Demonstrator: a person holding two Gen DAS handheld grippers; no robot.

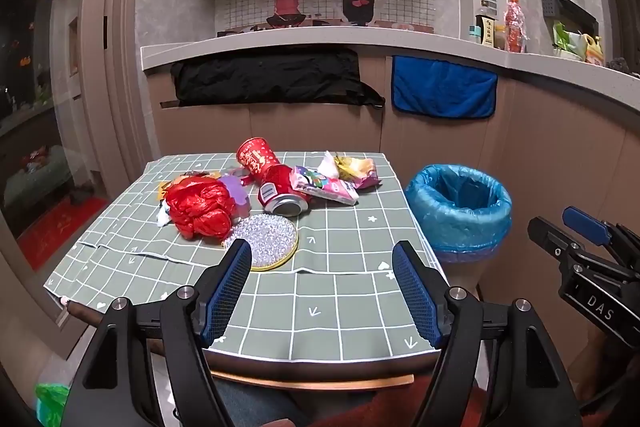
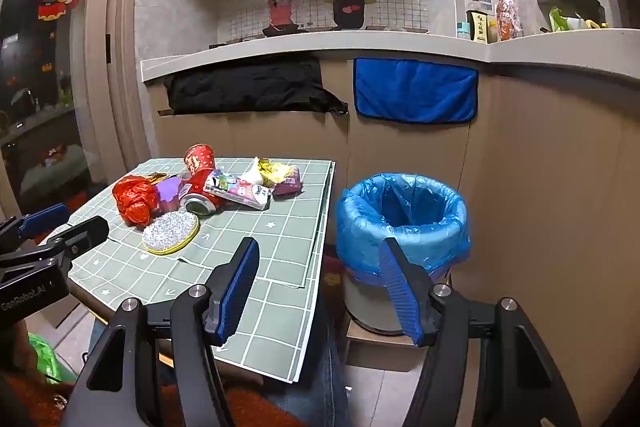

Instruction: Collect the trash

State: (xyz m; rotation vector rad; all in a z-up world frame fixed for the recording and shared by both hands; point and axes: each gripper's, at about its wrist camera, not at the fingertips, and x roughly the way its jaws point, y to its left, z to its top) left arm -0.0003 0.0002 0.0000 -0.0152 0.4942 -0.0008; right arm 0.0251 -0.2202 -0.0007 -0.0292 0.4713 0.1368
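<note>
Red plastic bag (image 1: 198,207) sits leftmost in the trash pile, then crushed can (image 1: 282,193), paper cup (image 1: 256,155), wrappers (image 1: 340,179), all on the tabletop (image 1: 340,291). Blue-lined bin (image 1: 460,203) stands beside it on the right. Left tongs (image 1: 320,287) and right tongs (image 2: 320,287) both wide open, empty, well short of the pile. Nothing collected yet; next, reach in and close on one piece.

- 1 red paper cup (image 1: 256,155)
- 1 crushed can (image 1: 280,195)
- 1 red plastic bag (image 1: 199,207)
- 1 round glitter pad (image 1: 267,242)
- 1 tissue pack (image 1: 324,184)
- 1 bin (image 1: 460,211) — blue-lined
- 2 hanging cloths — 1 black (image 1: 272,75), 1 blue (image 1: 444,87)
</note>
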